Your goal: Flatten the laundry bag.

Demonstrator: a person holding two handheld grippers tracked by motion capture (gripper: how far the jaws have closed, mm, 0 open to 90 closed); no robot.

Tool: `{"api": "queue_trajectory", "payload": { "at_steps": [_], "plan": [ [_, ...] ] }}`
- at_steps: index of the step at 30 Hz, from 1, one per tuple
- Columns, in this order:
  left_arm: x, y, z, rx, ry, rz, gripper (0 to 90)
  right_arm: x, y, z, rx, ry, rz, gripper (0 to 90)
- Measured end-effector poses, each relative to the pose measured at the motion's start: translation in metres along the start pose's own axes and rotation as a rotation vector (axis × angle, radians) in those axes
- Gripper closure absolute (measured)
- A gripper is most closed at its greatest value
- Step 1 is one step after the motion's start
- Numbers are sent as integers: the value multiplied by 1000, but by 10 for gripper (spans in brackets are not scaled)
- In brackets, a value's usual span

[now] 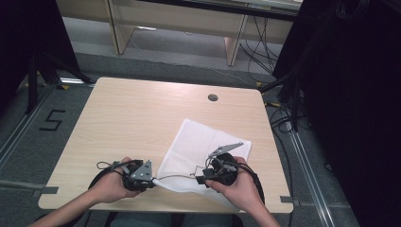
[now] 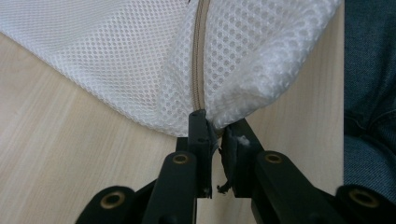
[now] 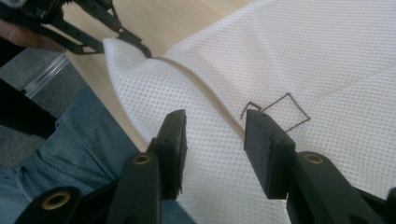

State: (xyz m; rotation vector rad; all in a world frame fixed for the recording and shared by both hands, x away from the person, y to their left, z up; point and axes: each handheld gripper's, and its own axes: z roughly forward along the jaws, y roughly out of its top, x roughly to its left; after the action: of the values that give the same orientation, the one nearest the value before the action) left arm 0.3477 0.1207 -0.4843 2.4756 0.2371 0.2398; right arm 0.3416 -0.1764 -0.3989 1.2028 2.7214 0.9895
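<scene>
White mesh laundry bag point(image 1: 201, 144) spread flat on the near right part of the pale wood-grain table point(image 1: 127, 118), one corner drawn toward the near edge. Left gripper point(image 1: 153, 182) clamped on that corner, jaws pinched together on the fabric right at the end of the beige zipper point(image 2: 198, 60); seen in the left gripper view with the mesh bunched and puckered just above the black fingertips point(image 2: 198, 122). Right gripper point(image 3: 214, 133) poised over the bag further along the same zipper seam, jaws standing apart, nothing between the pads, fabric below them. Thin dark wire loop point(image 3: 280, 112) lying on the mesh just beside the right pad. Bag material fine, honeycomb-patterned, soft and slack, roughly rectangular. Small round grommet point(image 1: 213, 97) set in the tabletop well beyond the bag.
</scene>
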Motion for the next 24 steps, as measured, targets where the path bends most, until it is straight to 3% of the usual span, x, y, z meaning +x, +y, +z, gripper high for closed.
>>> {"api": "queue_trajectory", "payload": {
  "at_steps": [1, 2, 4, 6, 7, 8, 9, 11, 12, 13, 14, 15, 17, 23, 24],
  "plan": [
    [0, 0, 1, 0, -1, 1, 819, 0, 0, -2, 9, -11, 31, 609],
    [0, 0, 1, 2, -7, 14, 819, -5, 1, -5, -17, -16, 31, 638],
    [-2, -1, 2, -5, -1, -9, 819, -8, 2, -8, -25, -28, 41, 648],
    [-2, -1, 2, -2, -4, -8, 819, -14, 1, -11, -37, -71, 62, 698],
    [-2, -1, 2, 7, -5, 3, 819, -16, 1, -11, -15, -85, 80, 733],
    [-2, -1, 3, 1, -5, -4, 819, -23, -1, -11, 23, -106, 65, 773],
    [-3, -1, 3, -10, -4, -18, 819, -29, -4, -8, 62, -125, 94, 825],
    [-3, -2, 3, -9, -7, -17, 818, -35, -8, -4, 77, -135, 80, 846],
    [-3, -1, 3, -2, -11, -10, 818, -44, -16, 3, 142, -153, 125, 878],
    [-4, -2, 4, -17, -8, -28, 818, -44, -16, 3, 142, -153, 125, 878],
    [-3, -1, 3, 3, -13, -3, 818, -50, -20, 7, 157, -156, 119, 890],
    [-3, -1, 3, -1, -13, -7, 818, -53, -25, 10, 183, -169, 146, 897],
    [-3, -1, 4, 1, -21, -8, 818, -65, -36, 19, 212, -164, 148, 900],
    [-3, 0, 4, 6, -23, 4, 818, -71, -48, 32, 281, -160, 193, 900],
    [-5, 0, 4, -5, -24, -9, 818, -71, -49, 34, 305, -171, 210, 900]
  ]
}}
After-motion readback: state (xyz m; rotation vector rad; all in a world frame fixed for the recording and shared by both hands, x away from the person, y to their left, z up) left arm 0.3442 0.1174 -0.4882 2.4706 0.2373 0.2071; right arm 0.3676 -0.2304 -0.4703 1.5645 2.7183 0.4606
